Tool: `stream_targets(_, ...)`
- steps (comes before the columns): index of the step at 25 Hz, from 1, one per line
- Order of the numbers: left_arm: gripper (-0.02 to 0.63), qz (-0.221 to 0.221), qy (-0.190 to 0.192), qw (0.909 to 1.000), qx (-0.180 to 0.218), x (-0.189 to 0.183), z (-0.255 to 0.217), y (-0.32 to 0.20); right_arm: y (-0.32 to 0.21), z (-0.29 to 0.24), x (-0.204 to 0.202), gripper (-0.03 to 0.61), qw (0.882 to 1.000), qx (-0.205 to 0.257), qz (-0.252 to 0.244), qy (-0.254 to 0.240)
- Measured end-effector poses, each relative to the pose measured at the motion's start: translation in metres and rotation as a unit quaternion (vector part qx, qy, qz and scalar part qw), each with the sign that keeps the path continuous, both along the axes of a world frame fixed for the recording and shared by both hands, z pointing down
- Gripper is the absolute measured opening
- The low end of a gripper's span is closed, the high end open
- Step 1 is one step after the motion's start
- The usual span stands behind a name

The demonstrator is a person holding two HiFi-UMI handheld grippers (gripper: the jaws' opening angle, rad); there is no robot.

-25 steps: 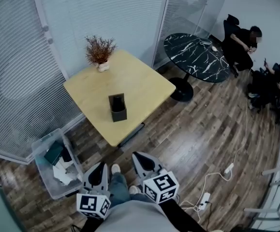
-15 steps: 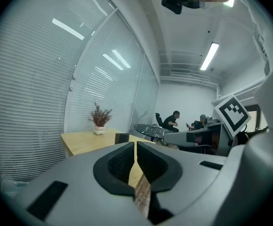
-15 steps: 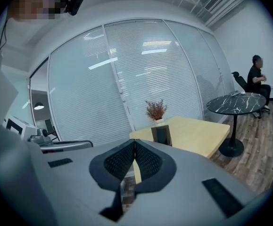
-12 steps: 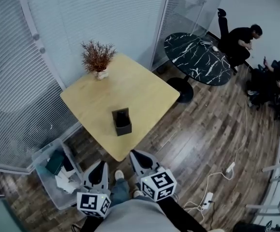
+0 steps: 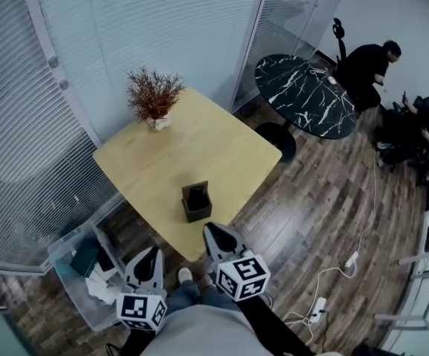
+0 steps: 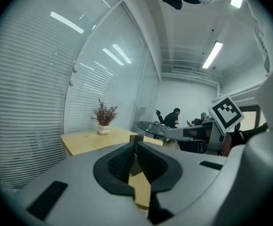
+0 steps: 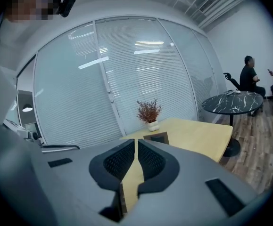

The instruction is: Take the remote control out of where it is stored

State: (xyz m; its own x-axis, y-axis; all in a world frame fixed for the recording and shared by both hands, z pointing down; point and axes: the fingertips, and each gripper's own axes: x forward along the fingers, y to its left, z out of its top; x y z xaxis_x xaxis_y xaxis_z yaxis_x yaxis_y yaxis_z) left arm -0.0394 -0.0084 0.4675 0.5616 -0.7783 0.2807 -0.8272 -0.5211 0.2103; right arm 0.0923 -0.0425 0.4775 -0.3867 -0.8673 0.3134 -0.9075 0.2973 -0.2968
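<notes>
Near the counter (image 5: 155, 162) corner, the left gripper (image 5: 149, 258) is clenched on nothing. The black holder (image 5: 197, 202) ahead presumably stores the remote control. The right gripper (image 5: 214, 236), clenched empty too, is nearer. Approach step: next, spread fingers over the holder.

You had bare tabletop (image 5: 199, 147) on every side of the black holder (image 5: 197, 201), which stood alone near the table's closest corner. The potted plant (image 5: 153, 95) sat well apart at the far corner. A plastic bin (image 5: 60, 252) crowded the floor on your left, and a cable (image 5: 333, 267) trailed on your right.
</notes>
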Motion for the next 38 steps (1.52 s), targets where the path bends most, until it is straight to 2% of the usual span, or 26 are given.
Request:
stream_targets(11, 0.023, -0.009, 0.004, 0.9999, -0.006, 0.007, -0.002, -0.029, -0.046, 0.009, 0.01, 0.012, 1.0, -0.01, 0.011, 0.024)
stream_targets(18, 0.023, -0.024, 0.004, 0.9996, -0.013, 0.009, 0.0, -0.04, -0.069, 0.028, 0.011, 0.098, 0.999, -0.032, -0.002, 0.034)
stream_targets(23, 0.023, -0.026, 0.005, 0.9995, -0.016, 0.009, 0.003, -0.046, -0.082, 0.043, 0.014, 0.117, 0.998, -0.043, 0.005, 0.051)
stream_targets(30, 0.023, -0.041, 0.003, 0.999, -0.016, 0.001, 0.004, -0.053, -0.095, 0.055, 0.014, 0.161, 0.997, -0.053, 0.01, 0.051)
stream_targets(38, 0.023, -0.053, 0.0, 0.9985, -0.016, -0.005, 0.003, -0.058, -0.106, 0.064, 0.014, 0.181, 0.996, -0.062, 0.017, 0.06)
